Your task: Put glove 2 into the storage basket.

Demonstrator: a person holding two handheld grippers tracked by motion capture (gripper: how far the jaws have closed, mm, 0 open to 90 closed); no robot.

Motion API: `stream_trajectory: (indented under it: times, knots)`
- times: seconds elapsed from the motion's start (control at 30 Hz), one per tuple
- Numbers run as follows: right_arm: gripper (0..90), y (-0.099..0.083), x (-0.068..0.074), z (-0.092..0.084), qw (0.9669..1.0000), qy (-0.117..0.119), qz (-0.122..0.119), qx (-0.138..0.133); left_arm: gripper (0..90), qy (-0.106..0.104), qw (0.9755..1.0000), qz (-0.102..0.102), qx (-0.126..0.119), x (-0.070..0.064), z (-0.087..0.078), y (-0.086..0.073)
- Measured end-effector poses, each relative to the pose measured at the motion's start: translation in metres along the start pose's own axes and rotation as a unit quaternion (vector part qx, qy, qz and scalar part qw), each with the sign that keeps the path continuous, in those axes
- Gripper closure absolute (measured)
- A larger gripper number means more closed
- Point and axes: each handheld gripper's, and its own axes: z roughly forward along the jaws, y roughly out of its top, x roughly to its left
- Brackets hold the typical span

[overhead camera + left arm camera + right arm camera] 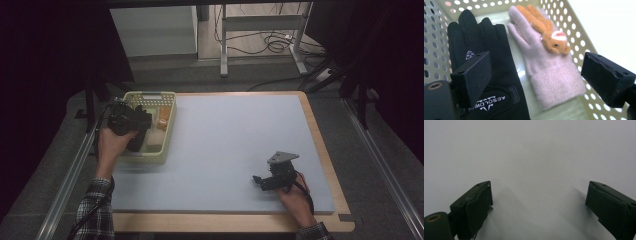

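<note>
A pale yellow perforated basket point(150, 96) stands at the mat's far left corner. Inside it, side by side, lie a black glove point(486, 82) with white lettering and a pink knitted glove point(549, 75), which carries an orange plush animal point(549, 35) on its back. That orange patch point(162, 122) also shows in the high view. My left gripper point(131, 120) hangs over the basket, jaws open above the two gloves point(536, 75), nothing between them. Near the front right, my right gripper point(260, 181) rests low over the bare mat, jaws wide open and empty point(539, 205).
A grey-blue mat point(235, 140) covers a wooden tabletop point(225, 222). Metal rails run along both sides. Beyond the far edge stand a white frame's legs point(223, 45) and loose cables point(270, 42) on the floor.
</note>
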Motion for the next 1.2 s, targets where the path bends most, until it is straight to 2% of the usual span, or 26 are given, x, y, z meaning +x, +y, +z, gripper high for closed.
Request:
stream_trajectory:
  times: [0.43,1.0,1.2]
  knots:
    - [6.9,0.0,0.0,0.0,1.0,0.0,0.0,0.0,7.2,-0.027,0.9994,0.012,-0.016,-0.007,-0.01,-0.007]
    - [6.9,0.0,0.0,0.0,1.0,0.0,-0.001,0.001,3.1,-0.046,0.9977,0.03,-0.039,-0.02,-0.015,-0.015]
    - [6.9,0.0,0.0,0.0,1.0,0.0,-0.001,0.001,3.0,-0.052,0.9966,0.043,-0.048,-0.027,-0.018,-0.017]
